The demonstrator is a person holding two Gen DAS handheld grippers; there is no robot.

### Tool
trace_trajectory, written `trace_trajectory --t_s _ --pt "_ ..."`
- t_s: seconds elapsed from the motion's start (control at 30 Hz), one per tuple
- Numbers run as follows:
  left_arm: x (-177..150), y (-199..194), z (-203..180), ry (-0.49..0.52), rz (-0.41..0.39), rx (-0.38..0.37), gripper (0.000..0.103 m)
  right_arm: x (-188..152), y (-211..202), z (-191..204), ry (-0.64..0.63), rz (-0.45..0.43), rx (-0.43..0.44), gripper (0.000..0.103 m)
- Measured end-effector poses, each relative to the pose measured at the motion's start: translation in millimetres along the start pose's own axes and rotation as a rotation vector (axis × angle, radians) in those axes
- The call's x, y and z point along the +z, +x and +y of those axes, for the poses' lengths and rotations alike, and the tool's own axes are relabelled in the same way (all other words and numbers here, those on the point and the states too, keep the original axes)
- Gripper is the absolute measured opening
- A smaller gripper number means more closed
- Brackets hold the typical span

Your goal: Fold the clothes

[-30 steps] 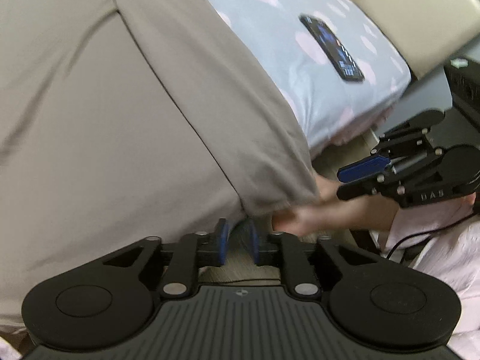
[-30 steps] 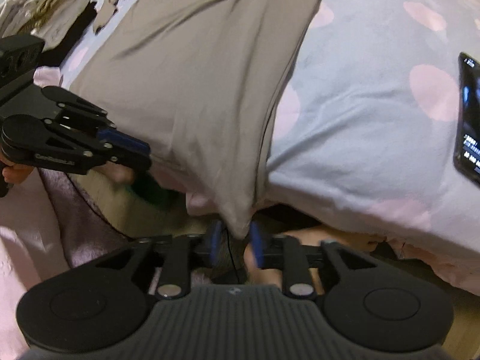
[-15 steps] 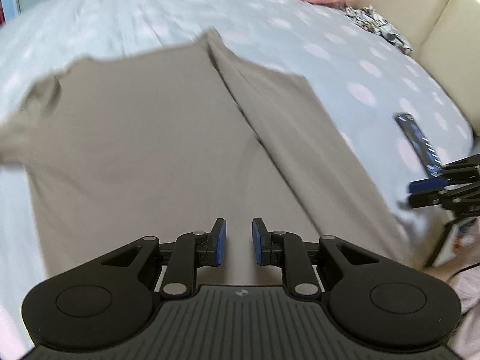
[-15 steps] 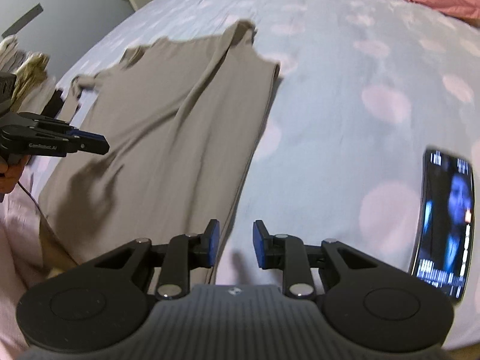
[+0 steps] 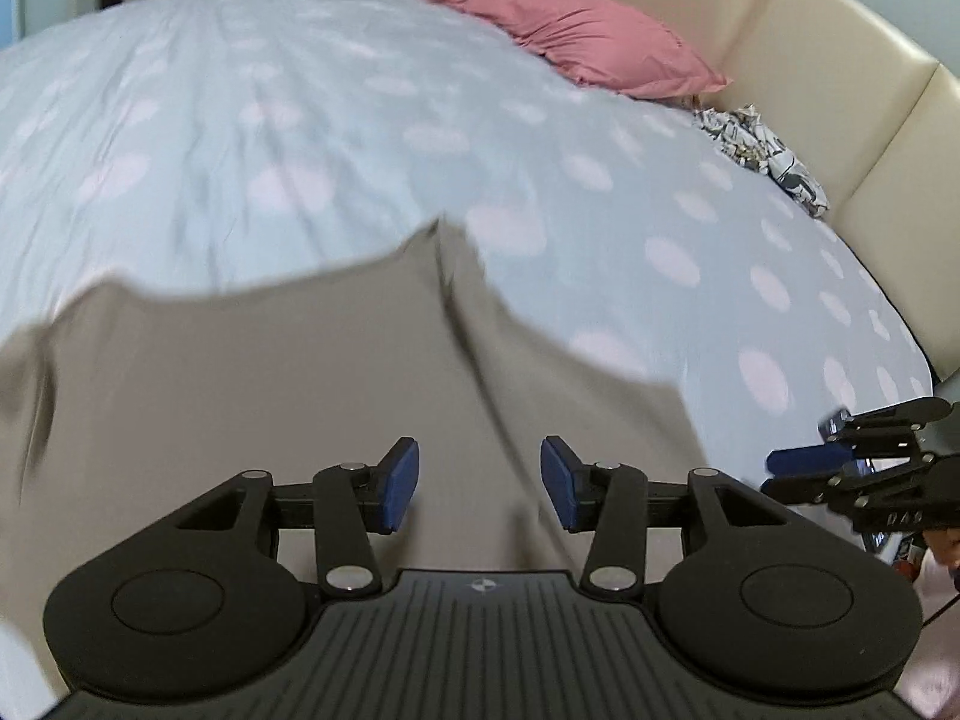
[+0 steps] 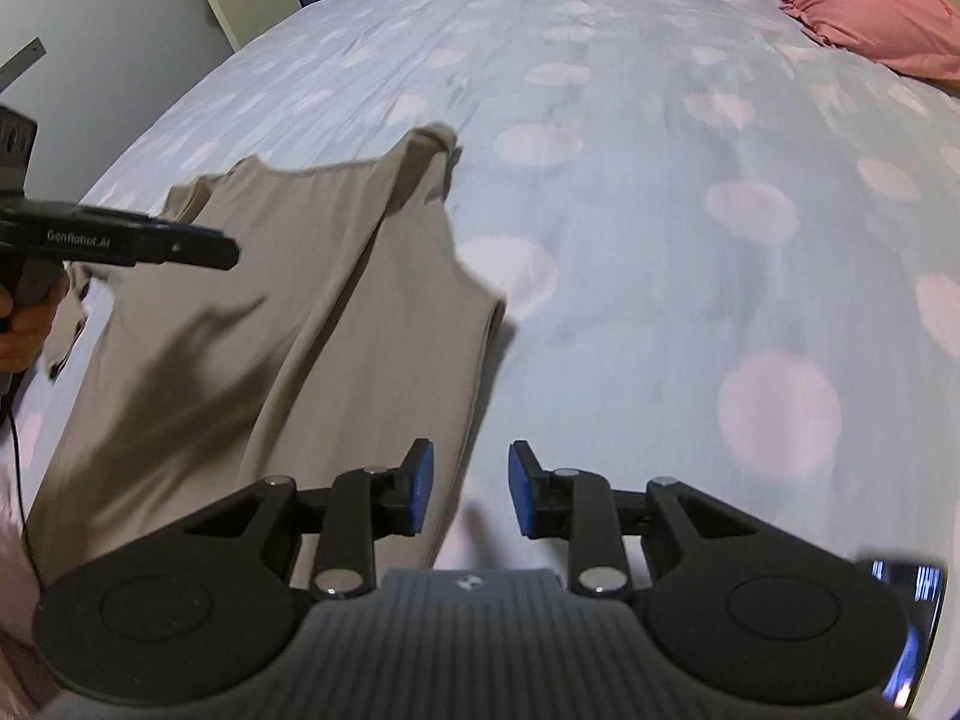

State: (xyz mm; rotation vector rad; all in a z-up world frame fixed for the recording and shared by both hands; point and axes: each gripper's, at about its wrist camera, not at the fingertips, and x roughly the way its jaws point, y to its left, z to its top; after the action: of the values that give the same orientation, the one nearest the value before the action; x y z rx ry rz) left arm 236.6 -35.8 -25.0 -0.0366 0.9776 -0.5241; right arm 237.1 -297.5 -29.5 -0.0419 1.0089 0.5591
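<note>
Below, blurred taupe garment (image 5: 252, 396) cut off by left gripper (image 5: 479, 483), right gripper (image 6: 462, 489), fingers of both apart, empty.

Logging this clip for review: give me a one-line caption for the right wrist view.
Right gripper open above the edge of a taupe garment on the spotted bedsheet, left gripper alongside.

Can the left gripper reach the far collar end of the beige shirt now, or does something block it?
Probably yes. The left gripper is open and empty above the beige shirt, and only flat fabric lies between it and the far edge. The right gripper is off to the side, also open.
</note>
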Motion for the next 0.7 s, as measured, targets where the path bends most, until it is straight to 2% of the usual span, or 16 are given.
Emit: trace_trajectory --t_s 0.1,0.2,0.4,0.47,0.53,0.57,0.6,0.63,0.7 --pt "27.7 22.5 -3.6 0.037 0.004 0.003 0.045 21.5 11.9 -5.7 0.000 -0.018 0.000 0.034" --pt "46.5 46.2 -10.1 0.104 0.022 0.046 0.047 37.0 27.1 -8.3 -0.011 -0.021 0.001 0.041" --pt "64.2 81.0 -18.5 0.181 0.057 0.135 0.047 56.6 56.1 -9.3 -0.057 0.001 -0.003 0.041" --pt "69.2 90.4 -17.7 0.188 0.068 0.138 0.047 60.4 64.6 -11.5 -0.057 0.012 0.005 0.041" --pt "74.3 98.6 -14.2 0.189 0.080 0.132 0.040 62.4 70.1 -14.3 -0.057 0.015 0.017 0.039" --pt "76.7 102.2 -11.7 0.187 0.088 0.120 0.026 63.2 72.0 -17.1 -0.043 0.017 0.035 0.038" --pt "79.1 105.3 -8.6 0.182 0.104 0.092 0.015 63.6 73.3 -20.1 -0.022 0.024 0.056 0.028" --pt "81.6 107.8 -5.2 0.172 0.120 0.064 0.012 63.7 74.4 -22.4 -0.002 0.032 0.074 0.012" --pt "86.4 111.3 2.0 0.154 0.136 0.012 0.004 63.6 74.5 -25.8 0.021 0.043 0.095 0.005"
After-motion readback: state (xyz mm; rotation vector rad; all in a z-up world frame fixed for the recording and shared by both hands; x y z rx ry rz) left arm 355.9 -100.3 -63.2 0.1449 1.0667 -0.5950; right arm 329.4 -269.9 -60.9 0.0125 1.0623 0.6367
